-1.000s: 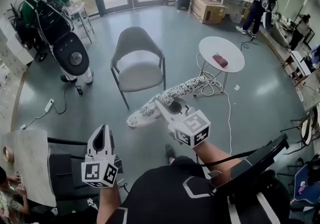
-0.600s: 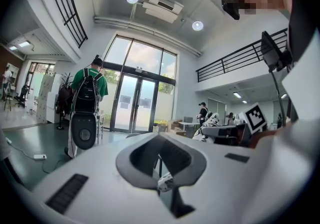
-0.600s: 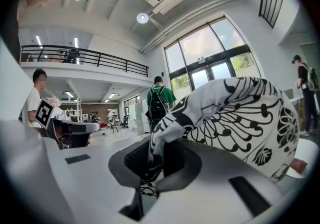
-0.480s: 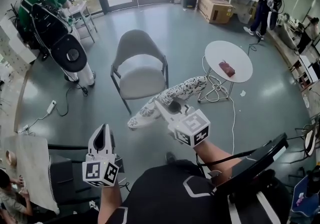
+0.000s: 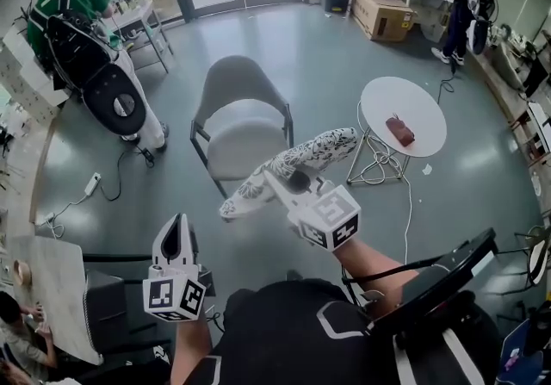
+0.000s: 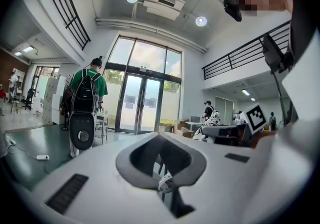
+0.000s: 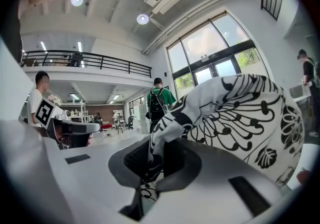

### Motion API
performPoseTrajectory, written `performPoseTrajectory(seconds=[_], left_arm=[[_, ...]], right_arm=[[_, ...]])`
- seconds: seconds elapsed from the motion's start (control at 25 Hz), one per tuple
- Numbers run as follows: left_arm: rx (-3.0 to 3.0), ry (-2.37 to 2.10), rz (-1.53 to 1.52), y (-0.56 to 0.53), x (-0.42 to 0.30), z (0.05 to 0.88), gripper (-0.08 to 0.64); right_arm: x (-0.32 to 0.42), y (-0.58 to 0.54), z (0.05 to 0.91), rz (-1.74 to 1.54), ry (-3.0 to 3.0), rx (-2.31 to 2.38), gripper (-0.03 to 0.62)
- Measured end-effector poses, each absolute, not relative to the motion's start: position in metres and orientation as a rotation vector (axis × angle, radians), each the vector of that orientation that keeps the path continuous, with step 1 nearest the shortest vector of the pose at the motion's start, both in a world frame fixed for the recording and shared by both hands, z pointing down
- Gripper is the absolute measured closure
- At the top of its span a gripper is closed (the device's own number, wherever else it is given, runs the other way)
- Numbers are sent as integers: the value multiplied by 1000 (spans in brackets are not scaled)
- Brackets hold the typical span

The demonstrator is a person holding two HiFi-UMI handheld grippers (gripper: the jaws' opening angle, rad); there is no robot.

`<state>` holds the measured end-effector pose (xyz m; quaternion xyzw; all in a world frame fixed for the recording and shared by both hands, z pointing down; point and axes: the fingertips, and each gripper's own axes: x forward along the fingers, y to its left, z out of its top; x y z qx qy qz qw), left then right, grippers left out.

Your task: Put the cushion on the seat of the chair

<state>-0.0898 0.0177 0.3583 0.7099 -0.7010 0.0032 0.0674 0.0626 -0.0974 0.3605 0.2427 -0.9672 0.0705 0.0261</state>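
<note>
Right gripper (image 5: 277, 183) fingers clamped on corner of black-and-white patterned fabric cushion (image 5: 314, 155), held in air near front of grey padded metal-legged chair (image 5: 237, 86), not on seat. Left gripper (image 5: 176, 232) fingers together, empty.

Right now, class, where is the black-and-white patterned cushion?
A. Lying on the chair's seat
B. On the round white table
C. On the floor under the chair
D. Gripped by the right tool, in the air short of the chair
D: the right tool is shut on an edge of the cushion, which hangs in the air in front of the chair, whose seat is bare.
</note>
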Motion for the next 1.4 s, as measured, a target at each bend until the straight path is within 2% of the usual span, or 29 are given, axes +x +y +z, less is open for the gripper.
performPoseTrajectory(seconds=[0.36,1.04,1.4], left_arm=[[2119,-2088,28,-16,-118,374,552],[2244,-1954,22,-101,-242,374,552],[2272,-1859,21,-137,-269,387,552]], right_arm=[[28,-130,377,232,-2967,708,572],[-87,-215,377,214,-2878,865,572],[-131,-246,378,221,-2862,828,572]])
